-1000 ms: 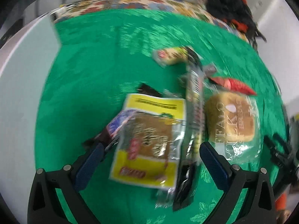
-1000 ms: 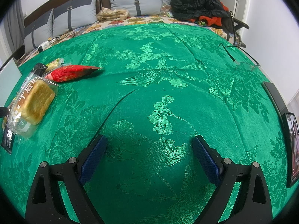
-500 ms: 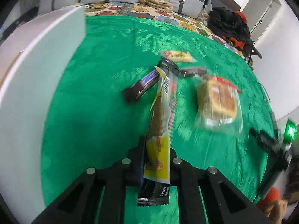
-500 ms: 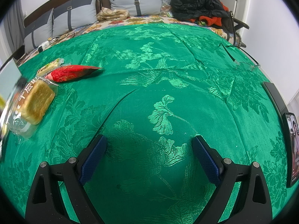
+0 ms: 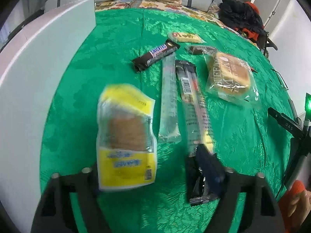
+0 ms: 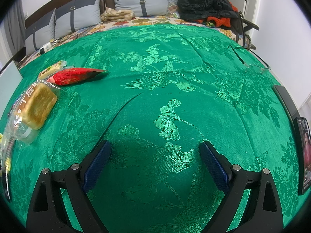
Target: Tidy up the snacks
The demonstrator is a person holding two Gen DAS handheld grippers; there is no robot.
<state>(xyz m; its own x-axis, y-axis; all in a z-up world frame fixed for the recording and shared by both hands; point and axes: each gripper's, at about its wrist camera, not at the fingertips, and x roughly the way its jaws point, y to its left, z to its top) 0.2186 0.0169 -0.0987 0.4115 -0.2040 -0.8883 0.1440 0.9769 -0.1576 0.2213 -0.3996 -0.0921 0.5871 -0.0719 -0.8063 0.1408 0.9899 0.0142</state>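
Observation:
My left gripper [image 5: 153, 167] is open; a blurred yellow cracker packet [image 5: 126, 141] lies loose by its left finger over the green cloth. Ahead lie a clear long packet [image 5: 168, 101], a black stick packet [image 5: 192, 104], a Snickers bar [image 5: 155, 55], a wrapped bread bun [image 5: 230, 77], a small brown bar [image 5: 200, 49] and a yellow biscuit bar [image 5: 184, 37]. My right gripper [image 6: 155, 163] is open and empty over bare cloth. The right wrist view shows the bun [image 6: 36, 108], a red packet [image 6: 75, 76] and the yellow bar [image 6: 51, 69] at the left.
A white box [image 5: 38, 73] stands along the left side. Glasses [image 6: 250, 64] lie at the far right of the cloth and a phone [image 6: 303, 147] at the right edge. Pillows [image 6: 140, 0] and a heap of clothes [image 6: 206, 2] lie beyond.
My left gripper was shut on the yellow packet half a second ago; its jaws have now opened and the packet has come free, flat side up. My right gripper has not moved.

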